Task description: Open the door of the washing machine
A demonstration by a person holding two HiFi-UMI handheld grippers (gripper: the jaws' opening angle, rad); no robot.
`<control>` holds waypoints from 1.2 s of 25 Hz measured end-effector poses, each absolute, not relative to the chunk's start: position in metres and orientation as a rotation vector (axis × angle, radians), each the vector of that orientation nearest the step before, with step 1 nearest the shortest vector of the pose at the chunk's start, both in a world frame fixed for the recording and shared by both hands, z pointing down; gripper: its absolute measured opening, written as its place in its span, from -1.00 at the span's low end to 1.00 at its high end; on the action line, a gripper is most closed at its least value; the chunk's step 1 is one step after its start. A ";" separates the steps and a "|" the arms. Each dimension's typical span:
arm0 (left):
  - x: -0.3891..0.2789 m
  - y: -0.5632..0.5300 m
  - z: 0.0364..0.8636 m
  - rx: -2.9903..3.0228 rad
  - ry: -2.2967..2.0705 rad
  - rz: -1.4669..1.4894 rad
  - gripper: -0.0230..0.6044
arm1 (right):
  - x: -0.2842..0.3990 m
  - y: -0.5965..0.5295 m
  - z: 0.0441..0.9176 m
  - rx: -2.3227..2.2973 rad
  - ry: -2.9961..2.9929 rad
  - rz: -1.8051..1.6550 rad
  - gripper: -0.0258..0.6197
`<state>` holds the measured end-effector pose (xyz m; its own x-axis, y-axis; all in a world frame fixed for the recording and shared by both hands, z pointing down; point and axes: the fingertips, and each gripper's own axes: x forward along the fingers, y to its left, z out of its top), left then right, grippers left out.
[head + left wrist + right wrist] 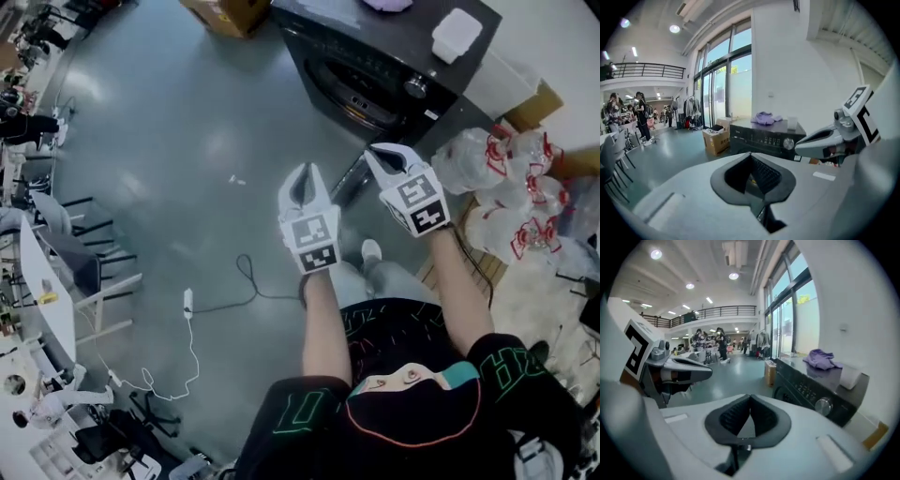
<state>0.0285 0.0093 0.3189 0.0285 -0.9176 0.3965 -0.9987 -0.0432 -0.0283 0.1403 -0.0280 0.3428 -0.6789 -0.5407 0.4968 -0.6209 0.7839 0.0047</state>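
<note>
The left gripper [751, 155] has its jaws squeezed tight together, and nothing is between them. The right gripper [750, 398] is the same: its jaws are pressed shut on nothing. The person holds both grippers up in the air, side by side and close together. Both point a little down toward the washing machine [375, 66], but they do not touch it.

The washing machine is dark and stands in front of the person, against a white wall. Its round door [361, 92] is on the front, facing the grippers. I cannot tell if the door is open or shut. A round knob [788, 143] sits on the front panel. On top of the machine lie a purple cloth [822, 358] and a white box [457, 35].

A cardboard box [716, 139] stands on the floor [187, 141] next to the machine. On the other side are bags of clear plastic bottles [511, 197]. A white cable [192, 323] lies on the grey floor. Far back in the big room, some people [640, 117] stand near chairs.
</note>
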 end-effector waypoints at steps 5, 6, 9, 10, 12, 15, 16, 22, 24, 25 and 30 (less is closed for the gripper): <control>0.041 -0.022 0.242 2.170 -2.016 0.260 -0.90 | 0.164 -0.051 0.273 1.119 -2.575 0.273 -0.91; 0.043 -0.028 0.226 2.201 -2.023 0.225 -0.90 | 0.170 -0.057 0.260 1.168 -2.587 0.269 -0.91; 0.048 -0.042 0.188 2.281 -2.031 0.136 -0.90 | 0.191 -0.074 0.226 1.333 -2.586 0.246 -0.91; 0.050 -0.045 0.178 2.309 -2.026 0.116 -0.90 | 0.199 -0.078 0.215 1.392 -2.579 0.233 -0.91; 0.056 -0.053 0.159 2.375 -2.012 0.085 -0.90 | 0.213 -0.087 0.191 1.503 -2.570 0.199 -0.91; 0.065 -0.062 0.134 2.449 -1.988 0.039 -0.90 | 0.227 -0.091 0.160 1.612 -2.576 0.136 -0.91; 0.069 -0.065 0.126 2.469 -1.983 0.022 -0.90 | 0.233 -0.092 0.151 1.643 -2.578 0.118 -0.91; 0.083 -0.080 0.094 2.543 -1.974 -0.064 -0.90 | 0.273 -0.097 0.114 1.824 -2.549 0.051 -0.91; 0.088 -0.085 0.092 2.558 -1.959 -0.075 -0.90 | 0.281 -0.099 0.111 1.848 -2.541 0.040 -0.91; 0.091 -0.086 0.092 2.568 -1.952 -0.071 -0.90 | 0.283 -0.099 0.110 1.854 -2.538 0.037 -0.91; 0.097 -0.094 0.088 2.609 -1.938 -0.065 -0.90 | 0.289 -0.103 0.107 1.877 -2.532 0.019 -0.91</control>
<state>0.0971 -0.0938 0.0879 0.2902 -0.9520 -0.0969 -0.9564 -0.2851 -0.0635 0.2890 -0.1026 0.1068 -0.2905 -0.9569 -0.0011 -0.9567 0.2905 -0.0160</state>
